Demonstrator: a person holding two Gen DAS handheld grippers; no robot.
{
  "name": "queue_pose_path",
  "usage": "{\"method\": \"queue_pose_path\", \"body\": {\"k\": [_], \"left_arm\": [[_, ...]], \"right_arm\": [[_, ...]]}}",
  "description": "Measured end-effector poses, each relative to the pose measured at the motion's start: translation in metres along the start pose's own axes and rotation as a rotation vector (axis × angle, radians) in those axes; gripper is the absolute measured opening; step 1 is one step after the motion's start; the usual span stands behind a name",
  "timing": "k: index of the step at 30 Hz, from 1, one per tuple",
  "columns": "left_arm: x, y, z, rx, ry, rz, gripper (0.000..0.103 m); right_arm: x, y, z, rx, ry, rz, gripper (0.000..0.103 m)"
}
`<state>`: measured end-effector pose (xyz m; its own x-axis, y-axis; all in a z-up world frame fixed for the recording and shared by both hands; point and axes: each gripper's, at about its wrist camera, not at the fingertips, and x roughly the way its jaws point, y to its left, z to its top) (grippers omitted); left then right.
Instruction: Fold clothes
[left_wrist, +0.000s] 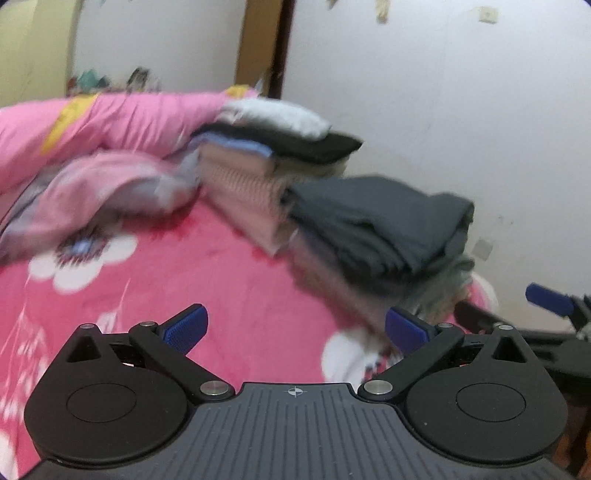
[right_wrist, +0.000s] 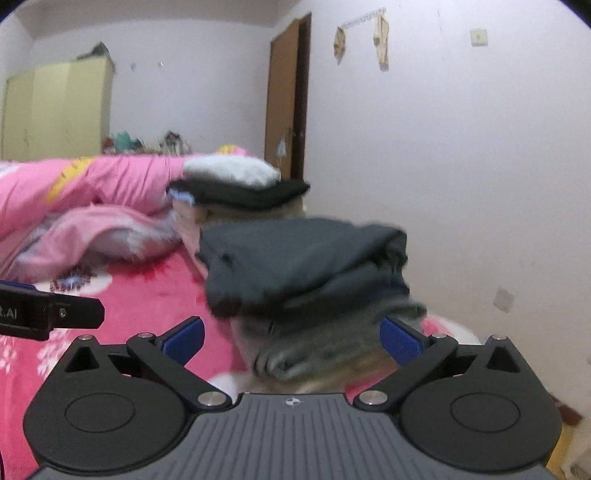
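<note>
A near stack of folded clothes topped by a dark grey garment (left_wrist: 380, 221) lies on the pink floral bed (left_wrist: 184, 288); it also shows in the right wrist view (right_wrist: 303, 266). Behind it is a second stack with a black and a white garment on top (left_wrist: 280, 136) (right_wrist: 240, 184). An unfolded pink and grey garment (left_wrist: 110, 192) (right_wrist: 99, 236) lies to the left. My left gripper (left_wrist: 295, 328) is open and empty above the bed. My right gripper (right_wrist: 291, 339) is open, its fingers either side of the near stack's front edge. Both views are blurred.
A pink quilt (left_wrist: 110, 118) is bunched at the back of the bed. A white wall (left_wrist: 461, 110) runs along the right, with a brown door (right_wrist: 288, 96) and a yellow-green wardrobe (right_wrist: 55, 110) behind. The other gripper shows at each view's edge (left_wrist: 550, 299) (right_wrist: 48, 314).
</note>
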<state>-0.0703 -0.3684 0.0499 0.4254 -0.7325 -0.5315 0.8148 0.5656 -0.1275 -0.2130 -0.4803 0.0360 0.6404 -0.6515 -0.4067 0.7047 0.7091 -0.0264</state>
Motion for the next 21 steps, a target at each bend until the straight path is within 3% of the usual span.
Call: {"method": "queue_pose_path", "body": {"k": [3,7,13,21], "left_arm": [[-0.014,0.001,-0.008,-0.004,-0.004,0.078,0.103],[-0.029,0.007,-0.010,-0.009,0.008,0.124,0.103],[-0.049,0.011,-0.009,-0.026,-0.029,0.087,0.103],[-0.053,0.013,-0.012,-0.061,-0.039,0.186,0.103]], "right_arm": [[-0.014,-0.002,-0.003,0.035,0.036,-0.025,0.103],[-0.029,0.002,-0.003,0.056,0.046,-0.090,0.103],[-0.046,0.017,-0.001,0.031,0.026,-0.101,0.103],[-0.055,0.030,0.002,0.020,0.029,-0.116,0.103]]}}
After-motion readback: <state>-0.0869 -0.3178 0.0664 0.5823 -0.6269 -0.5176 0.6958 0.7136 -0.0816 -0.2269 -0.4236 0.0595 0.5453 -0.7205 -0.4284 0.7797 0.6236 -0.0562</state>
